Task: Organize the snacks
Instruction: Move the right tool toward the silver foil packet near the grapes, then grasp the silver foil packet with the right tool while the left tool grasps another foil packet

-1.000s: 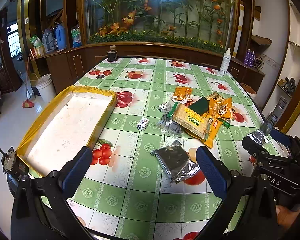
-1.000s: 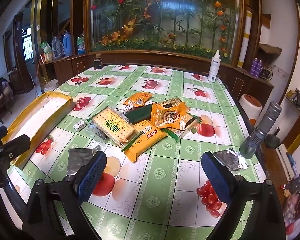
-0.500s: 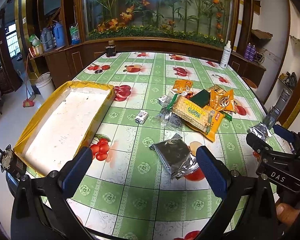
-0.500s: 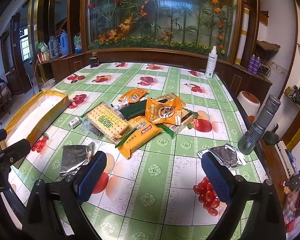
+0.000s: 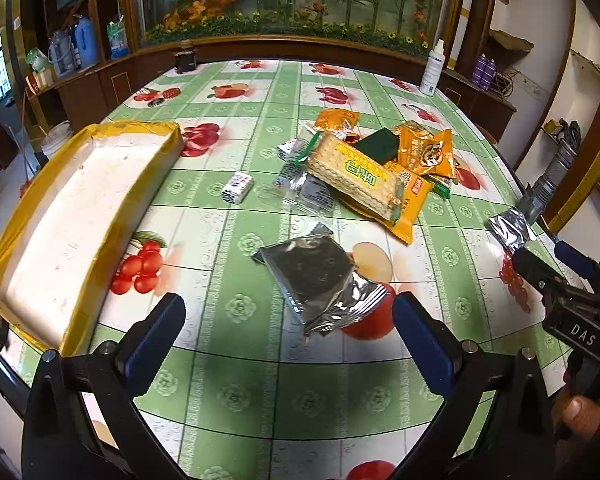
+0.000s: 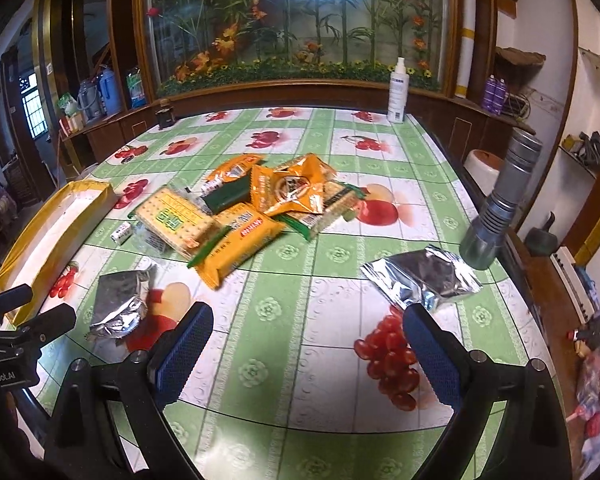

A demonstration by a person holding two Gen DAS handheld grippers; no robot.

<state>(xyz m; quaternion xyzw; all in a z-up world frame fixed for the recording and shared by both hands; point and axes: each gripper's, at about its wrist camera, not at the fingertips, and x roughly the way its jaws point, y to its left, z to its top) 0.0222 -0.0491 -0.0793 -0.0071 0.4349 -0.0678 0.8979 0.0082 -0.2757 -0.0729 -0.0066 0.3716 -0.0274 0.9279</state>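
A pile of snack packs [image 5: 374,164] lies mid-table, with a cracker pack [image 5: 354,172] on top; it also shows in the right wrist view [image 6: 256,208]. A silver foil pack [image 5: 320,276] lies just ahead of my open, empty left gripper [image 5: 288,332]. A second silver foil pack [image 6: 424,280] lies just ahead and right of my open, empty right gripper [image 6: 308,344]. A yellow-rimmed white tray [image 5: 76,216] sits at the left. A small white candy [image 5: 237,188] lies between tray and pile.
A grey flashlight [image 6: 500,204] stands at the table's right edge. A white spray bottle [image 6: 398,92] and a dark jar [image 6: 166,116] stand at the far edge. The fruit-patterned tablecloth [image 6: 300,408] covers the table.
Both grippers have moved forward and lower toward the table; the foil packs now look larger and closer. Nothing was grasped.
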